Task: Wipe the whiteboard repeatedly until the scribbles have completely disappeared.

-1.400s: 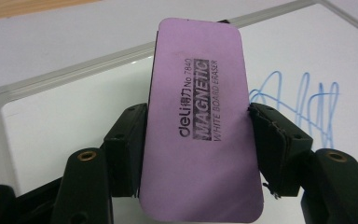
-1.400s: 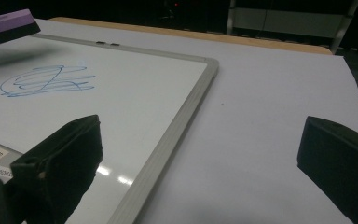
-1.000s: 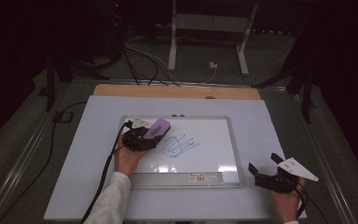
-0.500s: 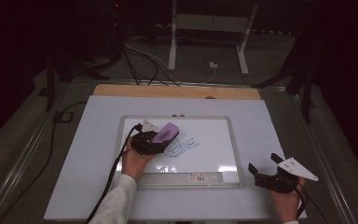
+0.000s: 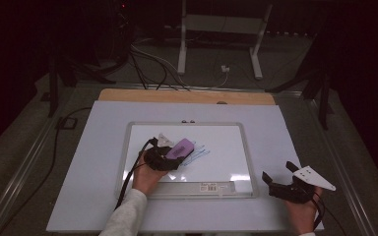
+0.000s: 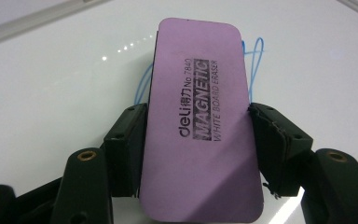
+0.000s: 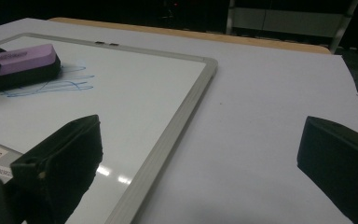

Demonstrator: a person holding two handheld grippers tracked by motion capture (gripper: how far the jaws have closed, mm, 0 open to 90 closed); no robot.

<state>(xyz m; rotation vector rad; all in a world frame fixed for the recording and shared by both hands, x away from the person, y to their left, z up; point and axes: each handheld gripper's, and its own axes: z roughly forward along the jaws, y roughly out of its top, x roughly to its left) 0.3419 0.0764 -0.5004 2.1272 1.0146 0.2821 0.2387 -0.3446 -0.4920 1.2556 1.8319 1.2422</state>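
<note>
— How did the eraser (image 6: pixel 198 121) handle, and where did you grip it?

— It felt light, I'd judge, with a stiff plastic back and what looked like a soft dark pad underneath. I held it with my left gripper (image 5: pixel 163 158), jaws clamped across its two long sides, near the middle. That seemed the best place: the sides were flat and parallel, so it shouldn't twist while I pressed it down. The top looked smooth and probably a bit slippery.

— What did it look like?

— A purple rounded rectangle, printed "deli No 7840 MAGNETIC WHITE BOARD ERASER" in dark letters.

— And where was it?

— Flat on the whiteboard (image 5: pixel 241 132), left of its centre, lying over the left end of the blue scribble (image 5: pixel 198 153).

— Your other hand?

— My right gripper (image 5: pixel 281 179) sat with jaws wide apart and empty, on the table (image 5: pixel 295 128) off the board's near right corner.
</note>
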